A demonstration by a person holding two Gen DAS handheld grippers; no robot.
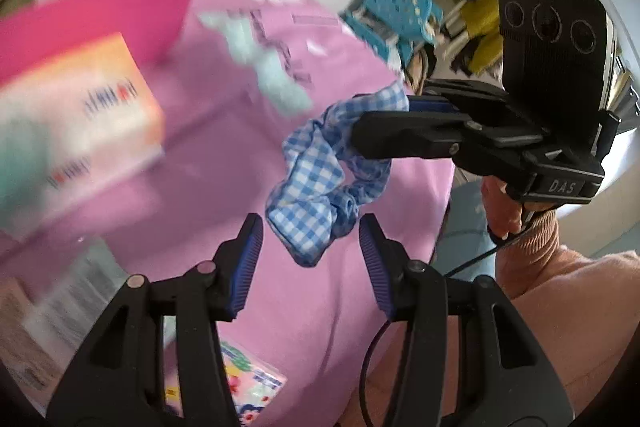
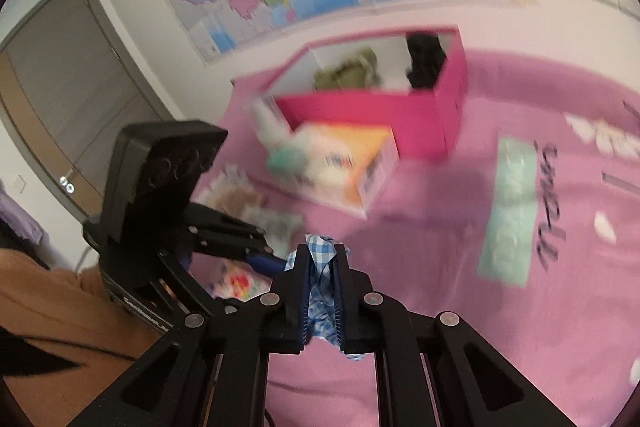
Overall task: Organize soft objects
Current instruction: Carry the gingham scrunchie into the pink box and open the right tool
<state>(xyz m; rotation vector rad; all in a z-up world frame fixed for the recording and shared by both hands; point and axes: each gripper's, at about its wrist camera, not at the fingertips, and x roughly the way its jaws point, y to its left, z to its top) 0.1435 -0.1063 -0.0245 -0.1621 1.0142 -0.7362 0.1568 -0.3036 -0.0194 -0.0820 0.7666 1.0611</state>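
the letters "das" are read on the handle of the right gripper [image 1: 360, 137], which is clamped on a blue gingham cloth [image 1: 316, 183] held above the pink bedspread [image 1: 224, 147], well in front of the pink box [image 2: 360, 119]. the left gripper [image 1: 312, 247] is held open just below the cloth, apart from it. blurred cursive writing on the bedspread cannot be made out, and bare bedspread is seen between cloth and box.

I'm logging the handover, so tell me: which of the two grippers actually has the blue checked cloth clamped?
The right gripper: its pads are closed on the blue checked cloth. The left gripper stands open, and the cloth hangs between its fingers unpinched.
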